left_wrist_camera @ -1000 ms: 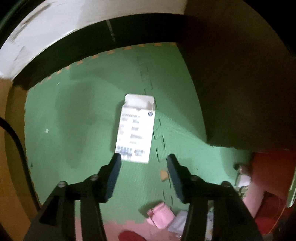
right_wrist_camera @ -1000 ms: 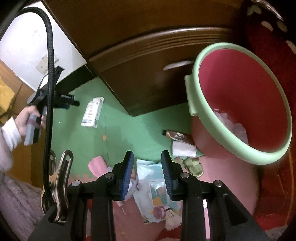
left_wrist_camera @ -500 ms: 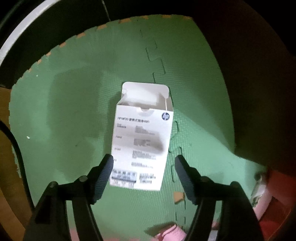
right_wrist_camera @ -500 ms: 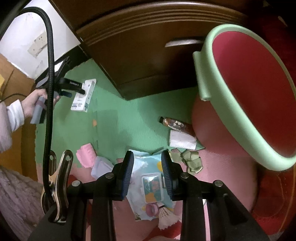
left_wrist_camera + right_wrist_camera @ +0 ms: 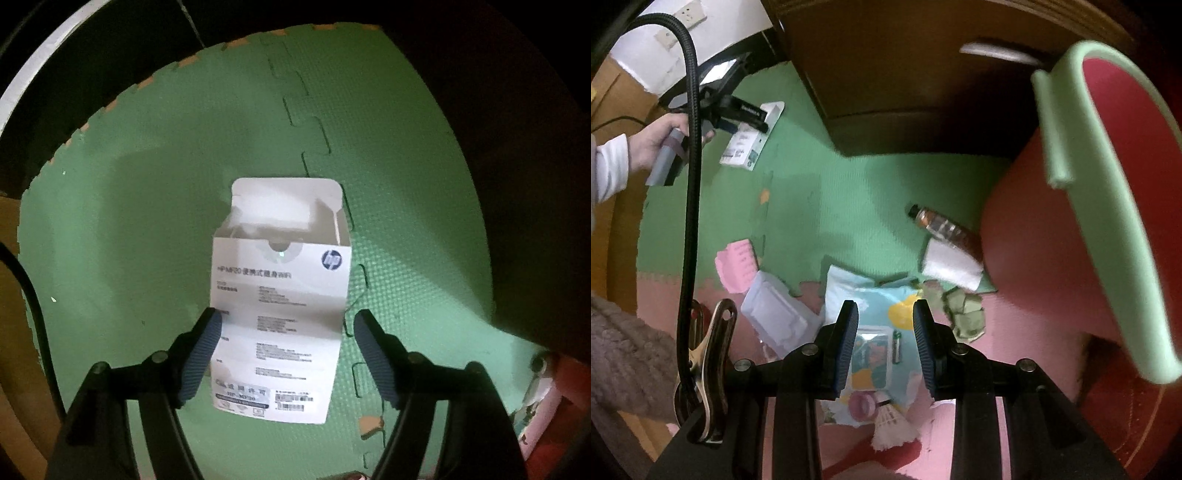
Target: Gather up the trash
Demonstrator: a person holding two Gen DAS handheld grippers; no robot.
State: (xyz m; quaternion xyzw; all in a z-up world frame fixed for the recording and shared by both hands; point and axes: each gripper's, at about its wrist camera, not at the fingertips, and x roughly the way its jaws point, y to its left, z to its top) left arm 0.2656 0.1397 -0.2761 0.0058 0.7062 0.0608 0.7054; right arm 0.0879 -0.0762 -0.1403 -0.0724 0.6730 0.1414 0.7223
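White cardboard is filling the middle of the left wrist view: a flat white printed carton (image 5: 280,314) with its top flap open is lying on the green foam floor mat (image 5: 147,221). Its long axis is running from the bottom of the frame up toward the centre, in line with my left gripper (image 5: 288,321). My jaws have just been opening and are now standing wide, straddling the carton's lower half; the left pad looks to be at the carton's edge, the right pad is standing clear of it, so I am not gripping yet. I judge that closing across the short width is what the pick needs.

In the right wrist view, that same carton is sitting at the upper left, under my left gripper and hand (image 5: 661,144), so the left is plainly the nearer one. My right gripper (image 5: 884,332) is hanging narrow and empty over a pale blue plastic wrapper (image 5: 871,295) at bottom centre. The red bin with a green rim (image 5: 1108,206) is taking up the right side.
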